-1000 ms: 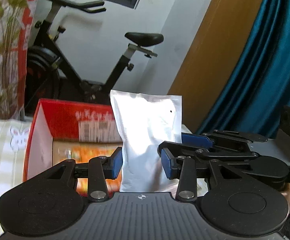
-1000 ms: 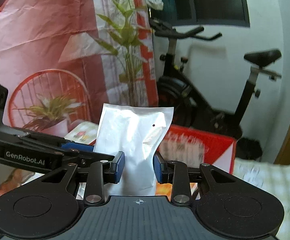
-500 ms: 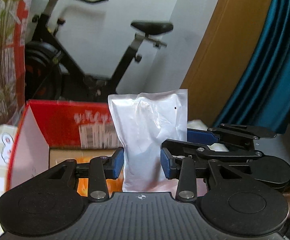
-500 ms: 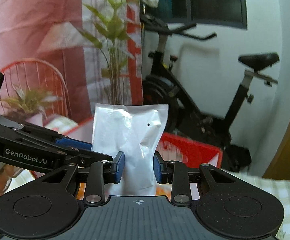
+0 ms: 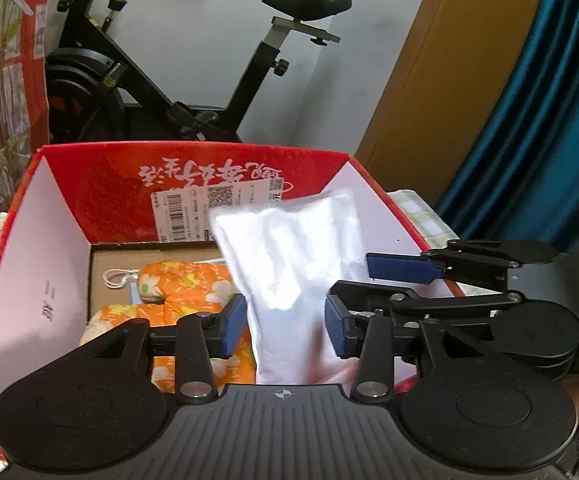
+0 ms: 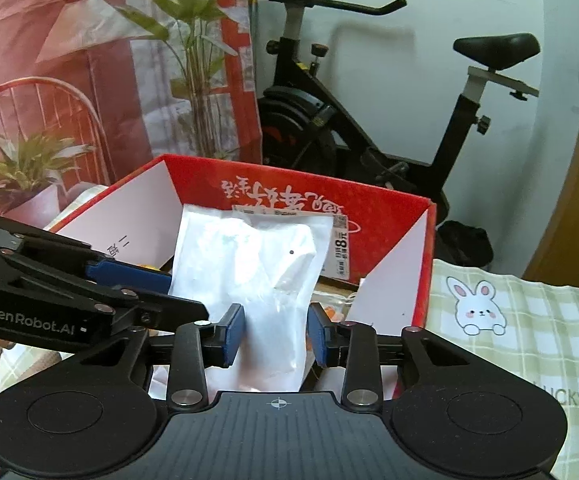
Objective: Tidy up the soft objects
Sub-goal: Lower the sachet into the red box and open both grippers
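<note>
A white soft pouch hangs over the open red box, its lower end between the jaws of both grippers. My left gripper has its jaws opening; the pouch looks blurred and tilted there, with slim gaps at the blue pads. My right gripper also has its jaws opening, but its pads still touch the pouch. An orange flowered cloth item lies on the box floor. In the left wrist view the right gripper reaches in from the right.
The red box stands on a green checked cloth with a rabbit print. Behind it are an exercise bike, potted plants, a wooden door and a blue curtain.
Both grippers have sunk with the pouch, and the box interior has come into view beneath it. The jaws have widened a little, and the pouch now tilts in the left wrist view.
</note>
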Available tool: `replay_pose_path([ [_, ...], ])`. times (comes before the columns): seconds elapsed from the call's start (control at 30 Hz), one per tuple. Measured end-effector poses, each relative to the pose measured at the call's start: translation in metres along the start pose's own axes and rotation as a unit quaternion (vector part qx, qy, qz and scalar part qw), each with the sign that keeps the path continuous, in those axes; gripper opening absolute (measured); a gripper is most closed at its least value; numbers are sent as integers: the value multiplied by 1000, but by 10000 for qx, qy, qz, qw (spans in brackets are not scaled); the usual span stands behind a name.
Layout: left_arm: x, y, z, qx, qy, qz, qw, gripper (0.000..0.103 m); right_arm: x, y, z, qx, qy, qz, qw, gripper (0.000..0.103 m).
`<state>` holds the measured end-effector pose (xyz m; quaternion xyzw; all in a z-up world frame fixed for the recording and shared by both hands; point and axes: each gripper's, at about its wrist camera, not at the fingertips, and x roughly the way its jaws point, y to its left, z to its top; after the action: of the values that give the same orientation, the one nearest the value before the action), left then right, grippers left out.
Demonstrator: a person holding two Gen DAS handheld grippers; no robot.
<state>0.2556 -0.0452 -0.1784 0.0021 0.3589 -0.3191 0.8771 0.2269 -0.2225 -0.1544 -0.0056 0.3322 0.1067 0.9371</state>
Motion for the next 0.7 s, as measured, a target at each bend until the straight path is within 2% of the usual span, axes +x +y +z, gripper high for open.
replay_pose_path([
  [0.03,-3,0,1,11,-27,43,10000,52,-2,1,0,-14,-9,-48,10000,35],
  [0.1,-4,-1,4,51,-71,114,9999,53,-5,3,0,-29,-40,-127,9999,39],
  [0.27,-20,-2,5,251,-156,386,9988,58,-18,6,0,4,-84,-238,9997,42],
  [0.3,-24,-2,5,285,-166,469,9984,60,-20,8,-1,12,-95,-246,9997,44],
  [0.37,-32,0,3,322,-220,631,9972,70,-26,9,-1,28,-92,-252,9996,48],
  [0.5,-47,6,0,358,-298,887,9950,76,-37,15,-5,54,-107,-309,9994,63],
  [0.63,-64,9,-6,403,-405,1137,9919,95,-48,19,-8,129,-142,-365,9991,83],
  [0.7,-74,10,-10,368,-460,1237,9906,98,-54,22,-10,166,-178,-360,9991,96],
])
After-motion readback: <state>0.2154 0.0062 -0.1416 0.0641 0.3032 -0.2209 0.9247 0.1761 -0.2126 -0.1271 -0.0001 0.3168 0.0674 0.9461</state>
